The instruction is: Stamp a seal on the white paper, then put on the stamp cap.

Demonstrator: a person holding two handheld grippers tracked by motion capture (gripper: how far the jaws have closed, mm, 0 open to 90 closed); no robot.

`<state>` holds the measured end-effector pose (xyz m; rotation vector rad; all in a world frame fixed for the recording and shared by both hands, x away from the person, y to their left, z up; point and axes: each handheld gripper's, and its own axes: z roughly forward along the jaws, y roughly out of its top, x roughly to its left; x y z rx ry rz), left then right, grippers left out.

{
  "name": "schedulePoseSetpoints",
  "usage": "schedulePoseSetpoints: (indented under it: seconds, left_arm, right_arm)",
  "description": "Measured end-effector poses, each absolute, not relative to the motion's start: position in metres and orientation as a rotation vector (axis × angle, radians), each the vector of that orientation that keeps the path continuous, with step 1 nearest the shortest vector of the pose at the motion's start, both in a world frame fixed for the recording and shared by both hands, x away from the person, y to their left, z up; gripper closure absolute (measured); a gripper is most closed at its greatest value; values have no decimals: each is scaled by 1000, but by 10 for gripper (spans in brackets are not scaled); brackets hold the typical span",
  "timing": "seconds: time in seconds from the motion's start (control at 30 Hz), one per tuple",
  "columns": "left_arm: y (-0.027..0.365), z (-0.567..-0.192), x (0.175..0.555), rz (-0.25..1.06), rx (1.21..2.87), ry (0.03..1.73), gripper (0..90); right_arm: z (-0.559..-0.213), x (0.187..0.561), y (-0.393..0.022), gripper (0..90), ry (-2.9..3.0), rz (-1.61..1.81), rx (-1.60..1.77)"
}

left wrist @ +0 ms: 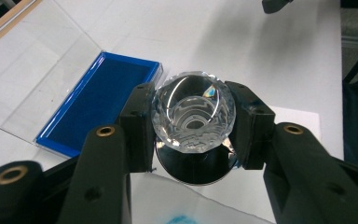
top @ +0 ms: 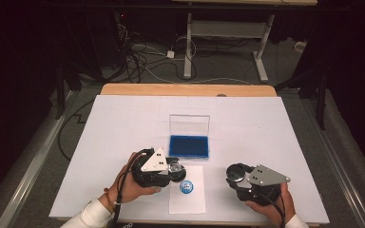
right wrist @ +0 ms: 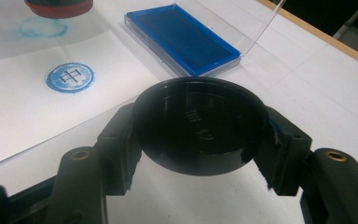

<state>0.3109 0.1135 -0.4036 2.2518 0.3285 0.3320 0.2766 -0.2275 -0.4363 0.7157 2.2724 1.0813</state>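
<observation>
My left gripper [top: 175, 168] [left wrist: 193, 128] is shut on a round stamp [top: 176, 167] [left wrist: 193, 112] with a faceted clear crystal handle and a dark base. It hovers at the top left corner of a white paper sheet [top: 187, 195] [right wrist: 28, 107]. The sheet bears a round blue imprint [top: 187, 186] [right wrist: 69, 77]. My right gripper [top: 236, 175] [right wrist: 200, 140] is shut on a round black cap [top: 236, 173] [right wrist: 200, 126], right of the paper. In the right gripper view the stamp's red-rimmed base [right wrist: 58, 7] hangs over a faint blue smudge [right wrist: 43, 27].
A blue ink pad [top: 188, 146] [left wrist: 100, 100] [right wrist: 182, 39] lies in an open case, its clear lid [top: 189, 125] [left wrist: 32, 60] standing up behind it. A white sheet [top: 266, 123] covers the wooden table. Beyond the far edge are cables and a desk frame [top: 187, 42].
</observation>
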Motion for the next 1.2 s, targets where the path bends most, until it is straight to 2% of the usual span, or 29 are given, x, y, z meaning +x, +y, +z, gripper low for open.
schedulePoseSetpoints:
  seconds: [0.33,0.6,1.2]
  left_arm:
    - [123,-400,313,285,2205,351,545]
    - [131,-390,314,296,2163,369,545]
    - [125,-377,310,283,2108,344,545]
  right_arm:
    - [-437,277,-226,390,2277,1081,714]
    - [-437,281,-220,389,2296,1114,712]
    - [-436,283,-163,390,2382,1186,565]
